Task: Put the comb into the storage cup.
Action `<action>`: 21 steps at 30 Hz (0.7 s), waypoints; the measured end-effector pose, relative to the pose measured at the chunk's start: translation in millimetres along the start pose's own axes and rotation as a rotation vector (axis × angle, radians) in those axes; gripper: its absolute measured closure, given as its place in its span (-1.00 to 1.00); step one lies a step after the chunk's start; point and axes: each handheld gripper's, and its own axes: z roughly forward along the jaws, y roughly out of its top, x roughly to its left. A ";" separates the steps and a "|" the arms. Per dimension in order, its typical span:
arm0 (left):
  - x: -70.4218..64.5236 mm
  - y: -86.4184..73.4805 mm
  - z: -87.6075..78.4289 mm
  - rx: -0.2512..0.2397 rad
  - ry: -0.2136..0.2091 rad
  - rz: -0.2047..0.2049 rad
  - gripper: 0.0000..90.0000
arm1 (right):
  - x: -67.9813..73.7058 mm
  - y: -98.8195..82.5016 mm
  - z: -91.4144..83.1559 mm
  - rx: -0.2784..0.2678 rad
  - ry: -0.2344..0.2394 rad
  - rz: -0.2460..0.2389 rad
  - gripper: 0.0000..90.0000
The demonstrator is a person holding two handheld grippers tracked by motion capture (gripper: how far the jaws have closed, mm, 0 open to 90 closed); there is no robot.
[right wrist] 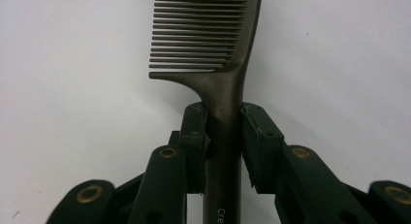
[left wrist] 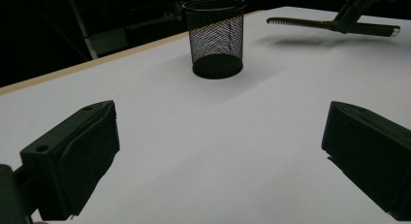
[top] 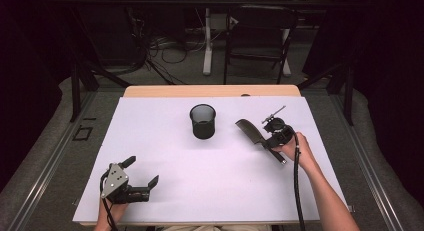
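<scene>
matt dark plastic comb [right wrist: 228, 64]; black wire-mesh metal cup [left wrist: 214, 37]; smooth matt white table [top: 210, 176] with wooden edge

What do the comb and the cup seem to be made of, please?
Comb: probably plastic, dark brown-black with a soft satin sheen, teeth and handle moulded in one piece. Cup: likely black wire mesh, since light shows through its wall; solid rim and base.

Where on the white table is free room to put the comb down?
Bare room lies between the mesh cup and the left tongs, and near the front edge. The comb, held in the right tongs, hangs just beside the cup.
</scene>
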 end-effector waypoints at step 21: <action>0.1 0.0 0.6 0.005 -0.003 0.004 -1.00 | -2.4 -14.0 -12.4 -0.115 0.011 0.015 0.61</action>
